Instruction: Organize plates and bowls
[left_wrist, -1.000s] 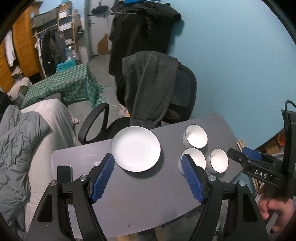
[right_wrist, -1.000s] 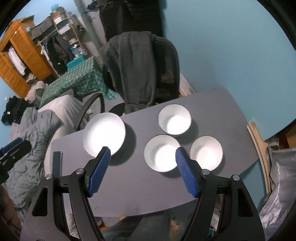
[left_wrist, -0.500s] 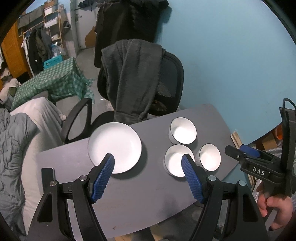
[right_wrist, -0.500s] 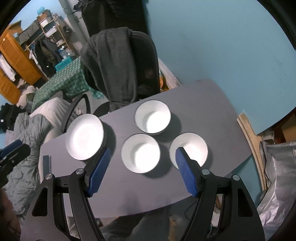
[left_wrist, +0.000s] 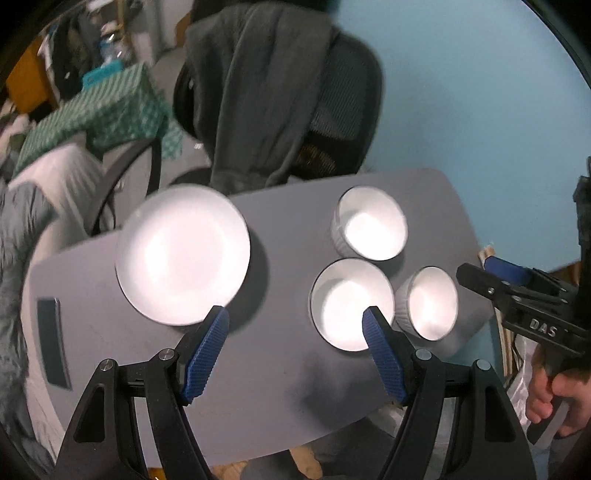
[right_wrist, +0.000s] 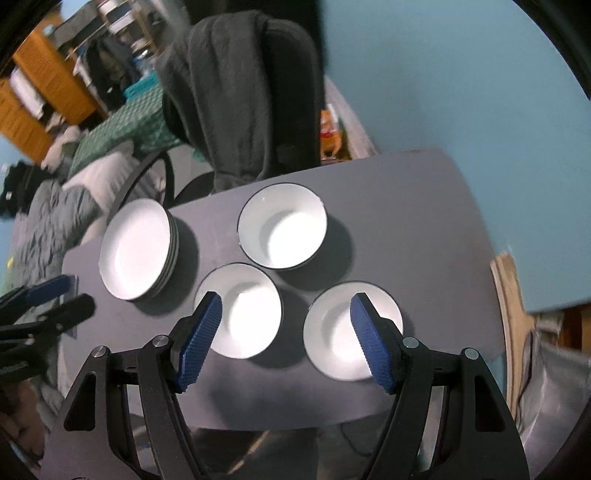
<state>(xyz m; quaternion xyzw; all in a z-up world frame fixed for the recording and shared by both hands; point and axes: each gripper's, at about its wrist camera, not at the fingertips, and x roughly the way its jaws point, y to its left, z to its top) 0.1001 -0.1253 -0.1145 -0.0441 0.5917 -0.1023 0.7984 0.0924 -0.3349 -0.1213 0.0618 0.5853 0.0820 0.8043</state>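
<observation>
Both tools are above the grey surface (right_wrist: 424, 206), tipped steeply down, and nothing is held. The left tool (left_wrist: 295, 326) is spread wide and empty; so is the right tool (right_wrist: 286, 314).

The risk, as I read it: three bowls sit tightly clustered, so a blue finger (right_wrist: 364, 326) dropping beside one rim could nudge its neighbour or skid it toward the near right edge. Glazed white rims look slippery, so a shallow pinch might let a bowl tip out.

The near-left bowl (right_wrist: 245, 310) and the near-right bowl (right_wrist: 340, 332) lie just beyond the right tool's fingers, one behind each. The far bowl (right_wrist: 282, 225) sits behind them, close by. The stack of plates (right_wrist: 136, 247) rests far left, and it peeks past the left tool's left finger (left_wrist: 210, 338).
</observation>
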